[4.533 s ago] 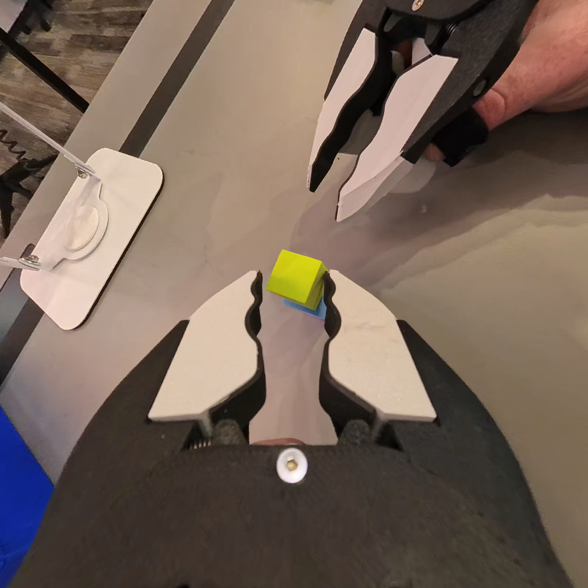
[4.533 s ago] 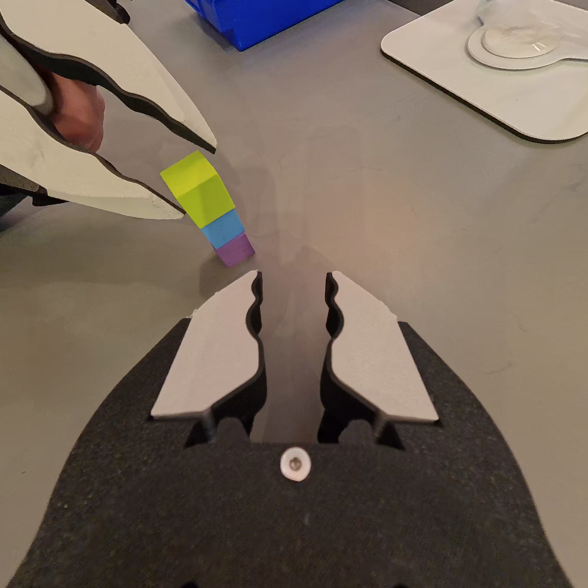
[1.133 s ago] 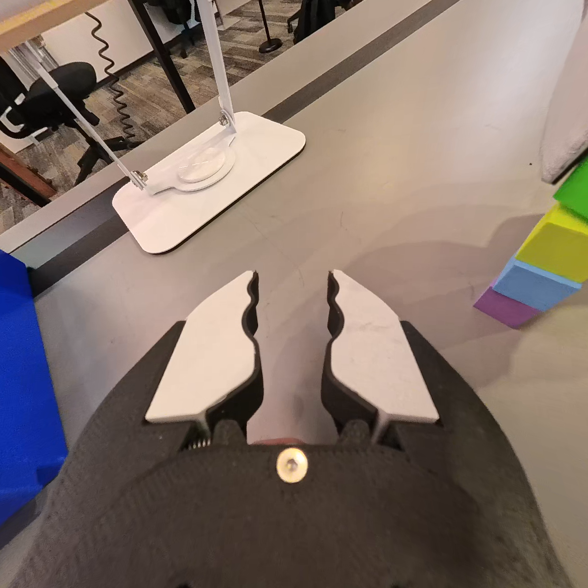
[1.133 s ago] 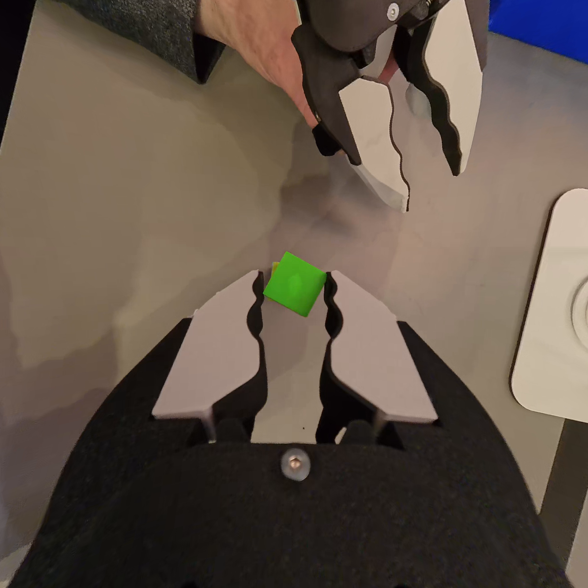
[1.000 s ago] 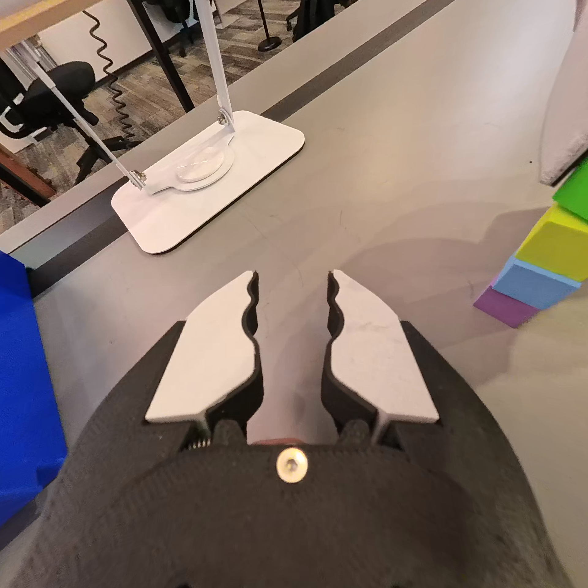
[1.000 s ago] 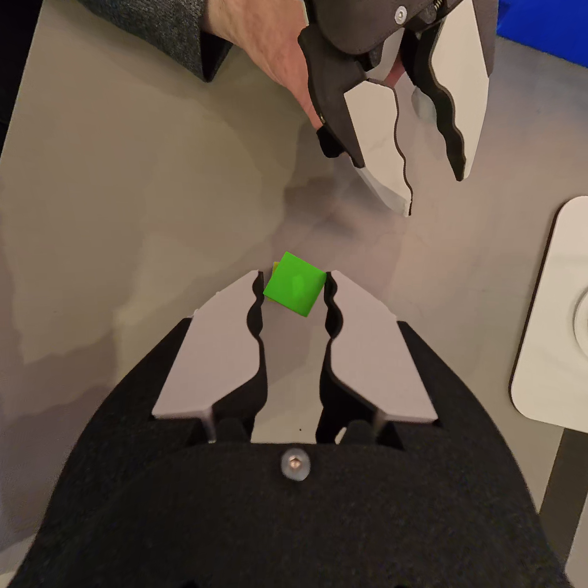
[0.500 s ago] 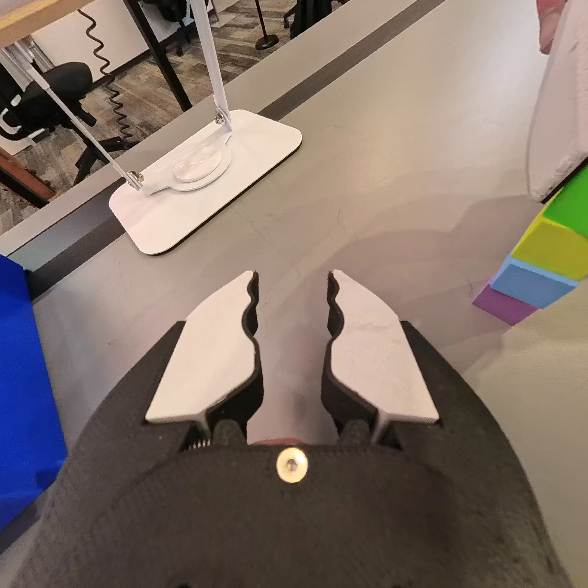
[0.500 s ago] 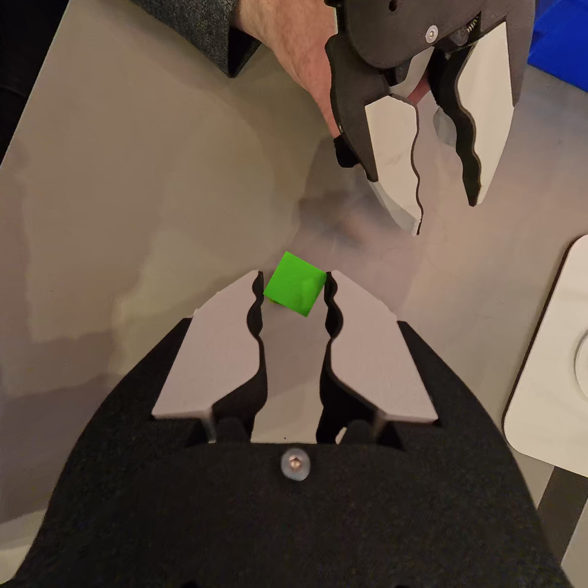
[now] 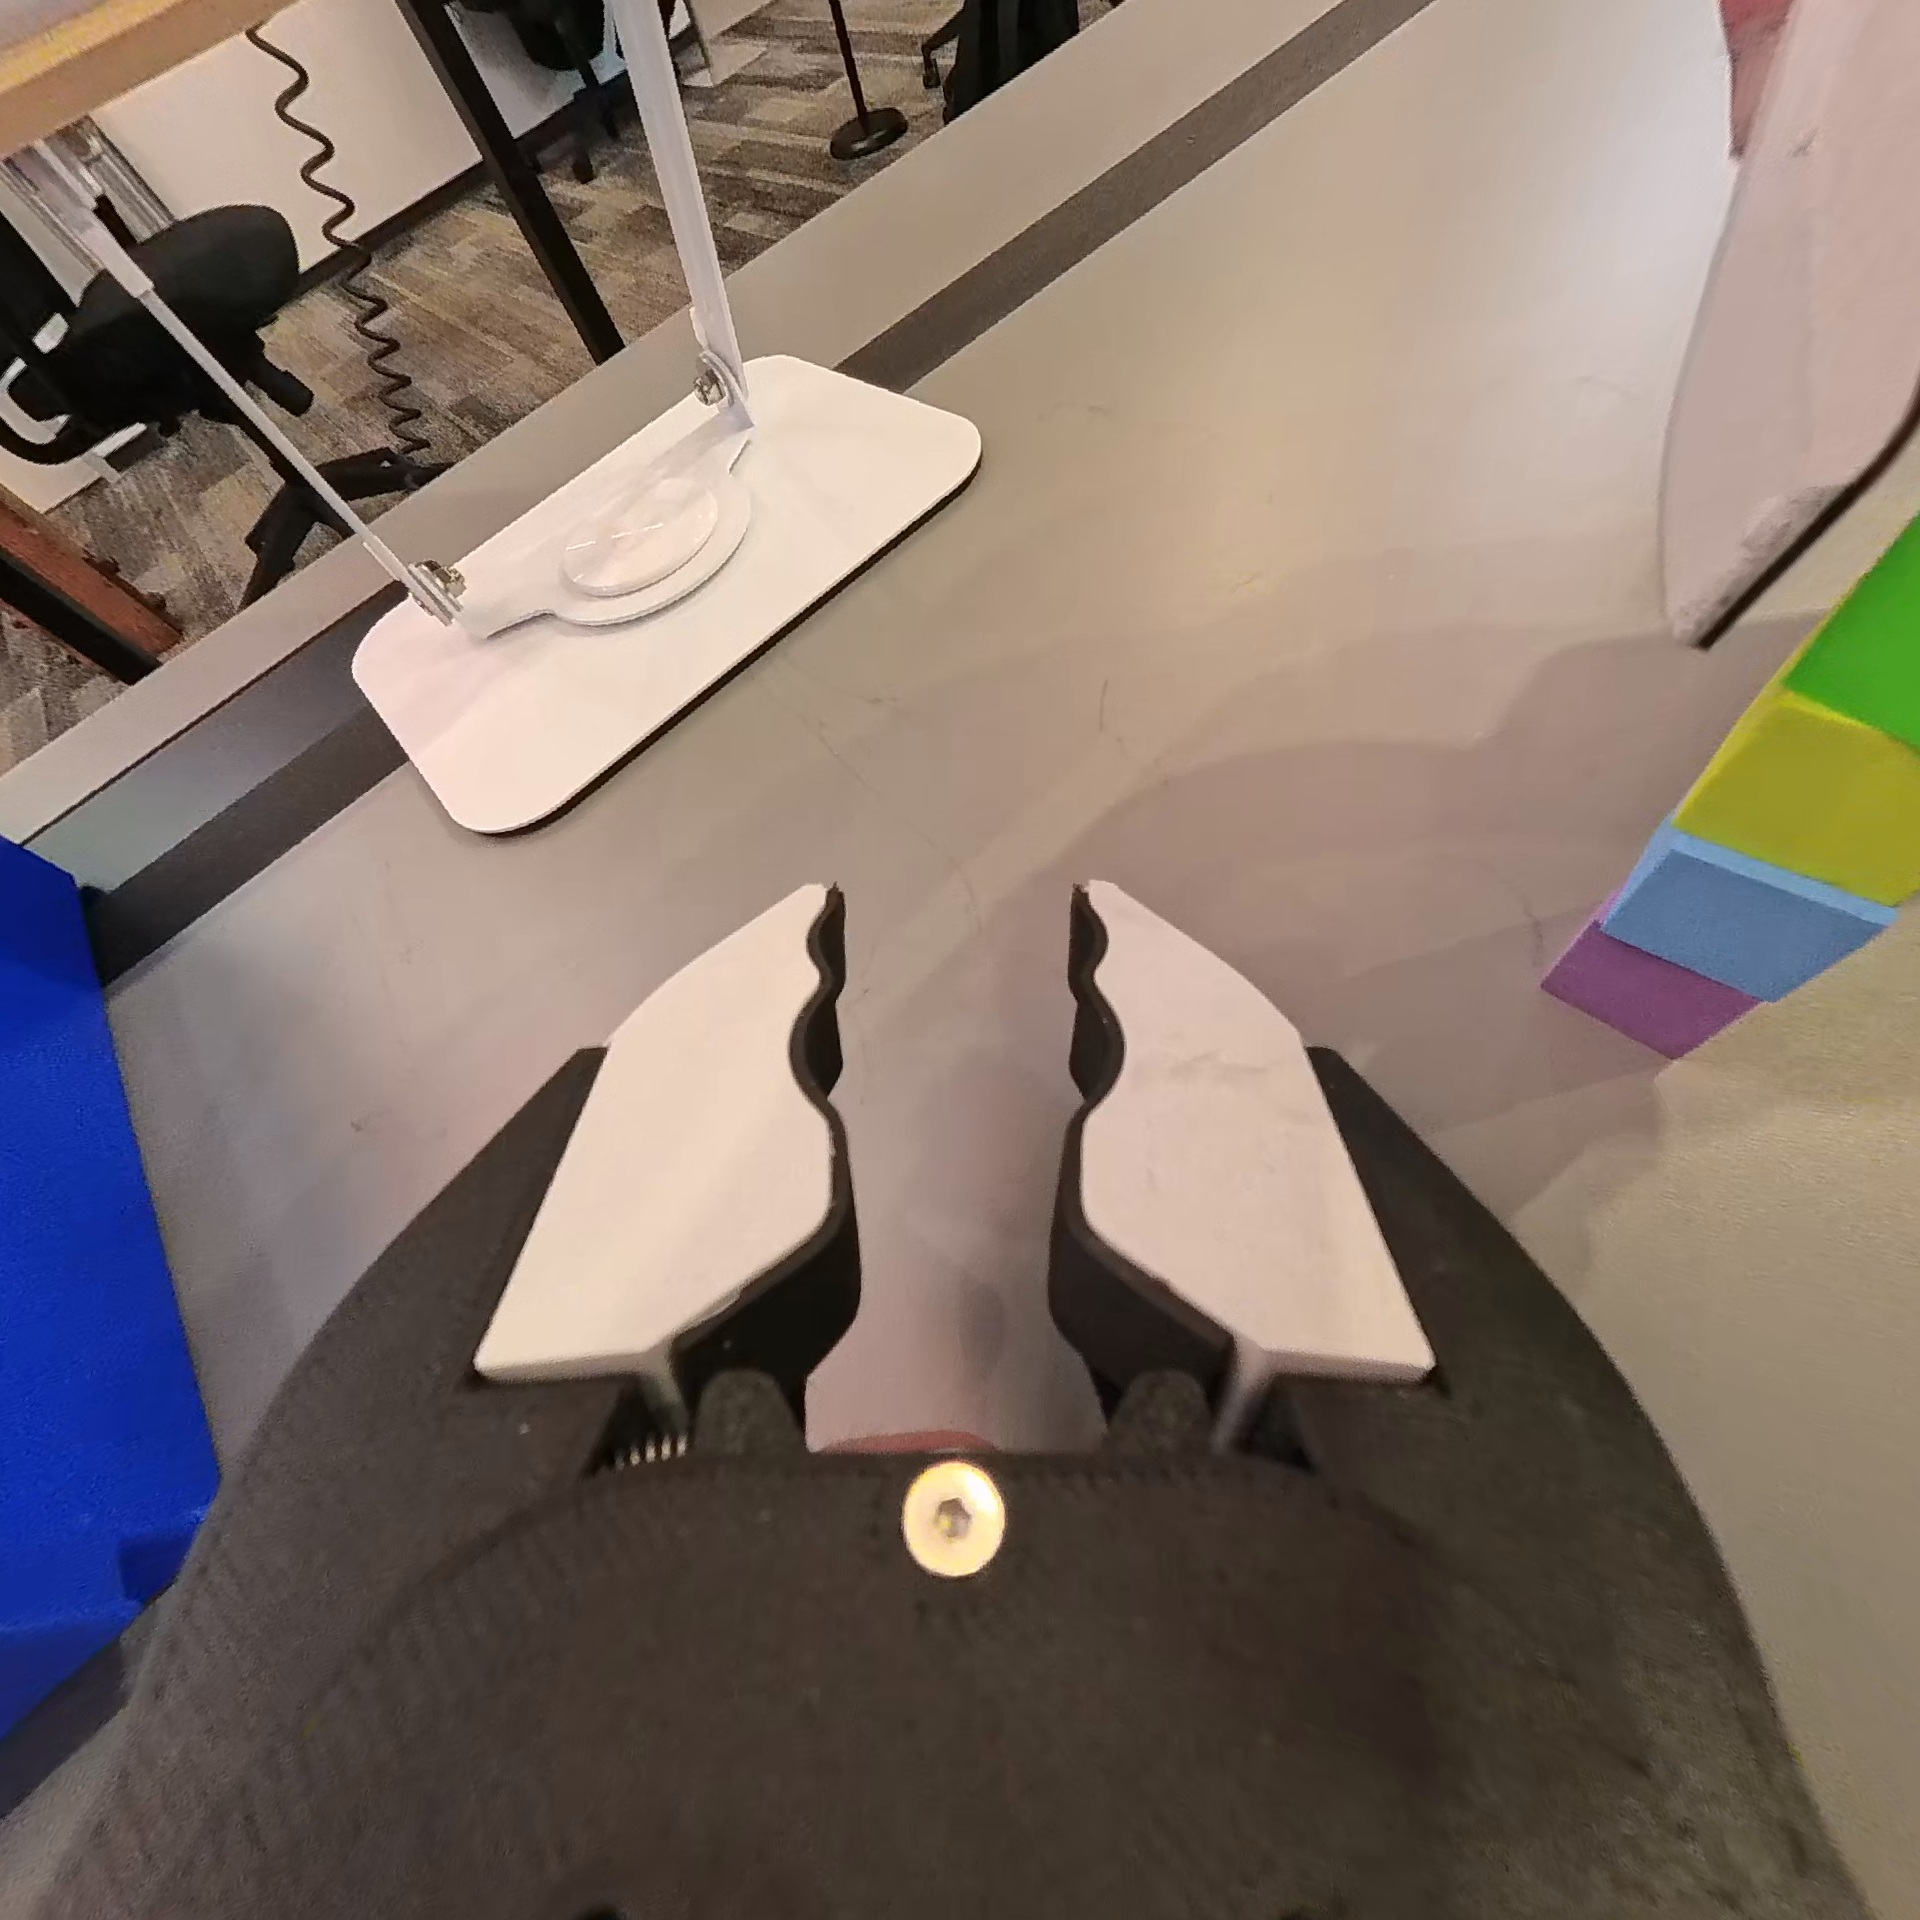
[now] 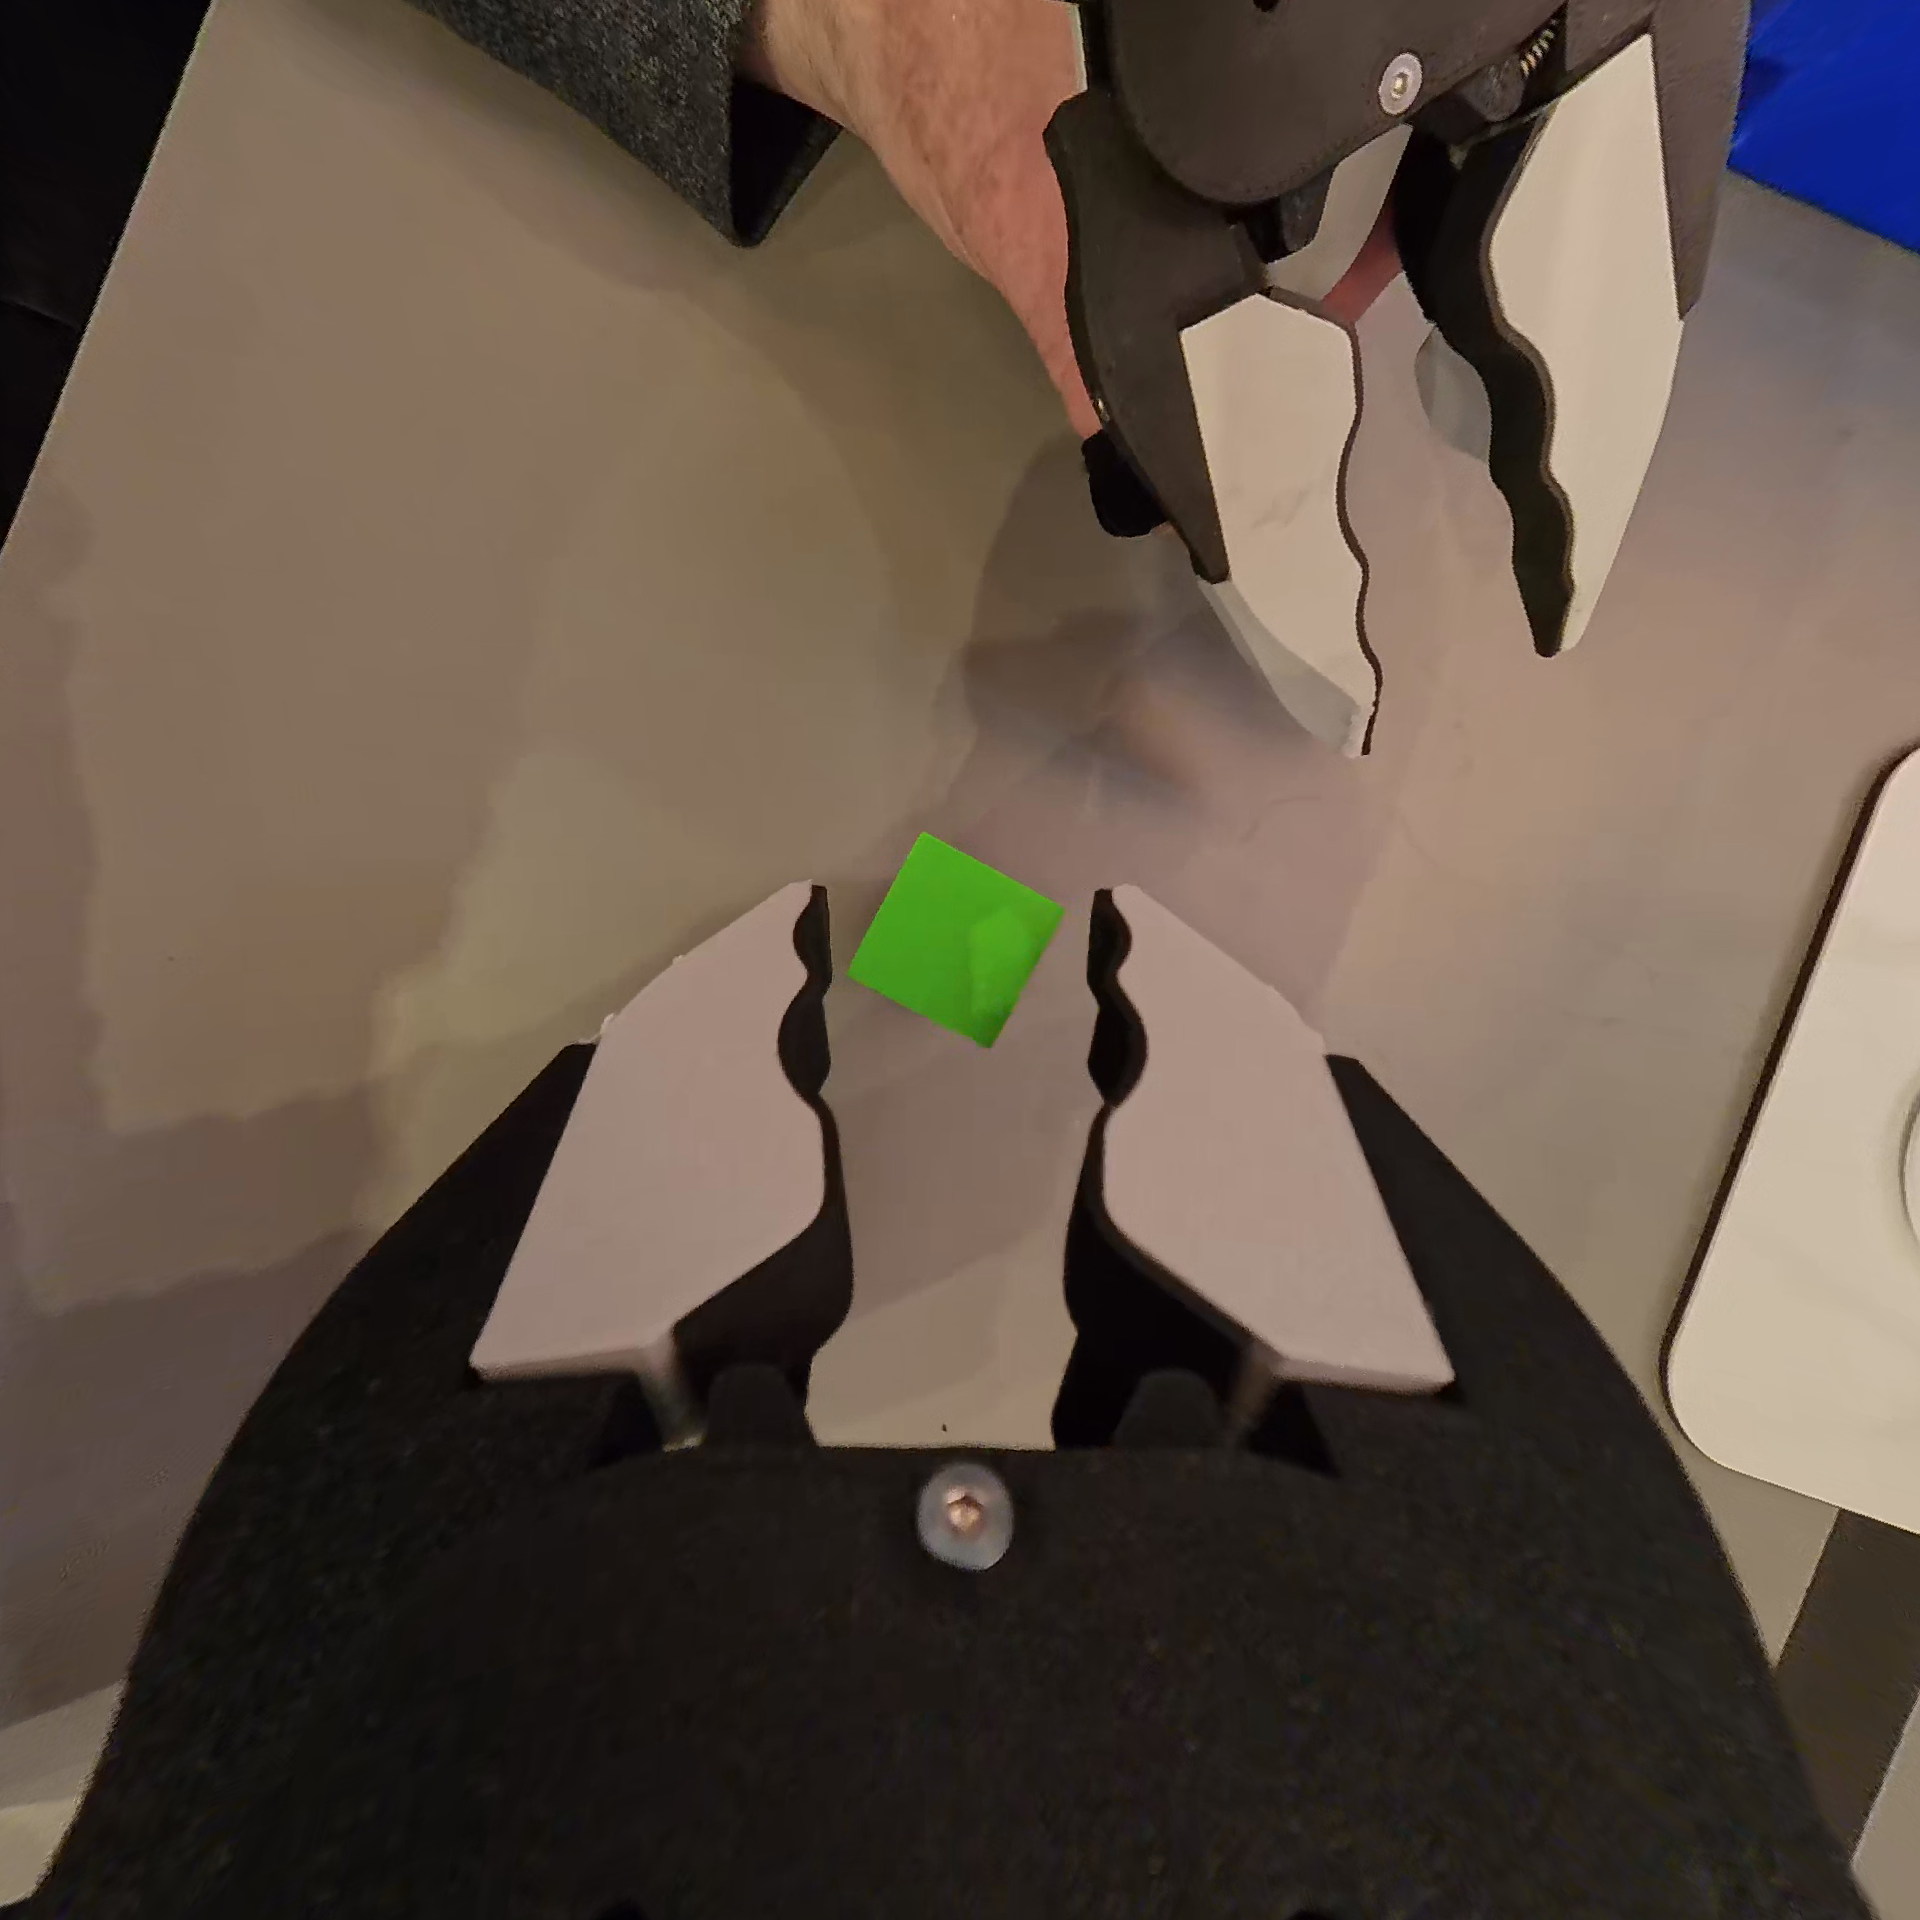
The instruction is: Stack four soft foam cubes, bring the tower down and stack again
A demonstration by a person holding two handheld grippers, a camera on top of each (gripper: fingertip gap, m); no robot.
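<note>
Cubes cropped and covered

In the left wrist view the frame edge crops the green foam cube (image 9: 1870, 665) and yellow-green foam cube (image 9: 1808, 810); from above, the green cube hides the cubes beneath.

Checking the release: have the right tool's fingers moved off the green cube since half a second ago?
Yes. The right tool has opened; both fingers now stand clear of the green cube.

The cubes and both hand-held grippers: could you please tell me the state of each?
Green cube: top of tower, free of the pads.
Yellow cube: second from top.
Blue cube: third.
Purple cube: bottom, on table.
Left hand-held gripper: open, empty.
Right hand-held gripper: open, straddling green cube.
</note>
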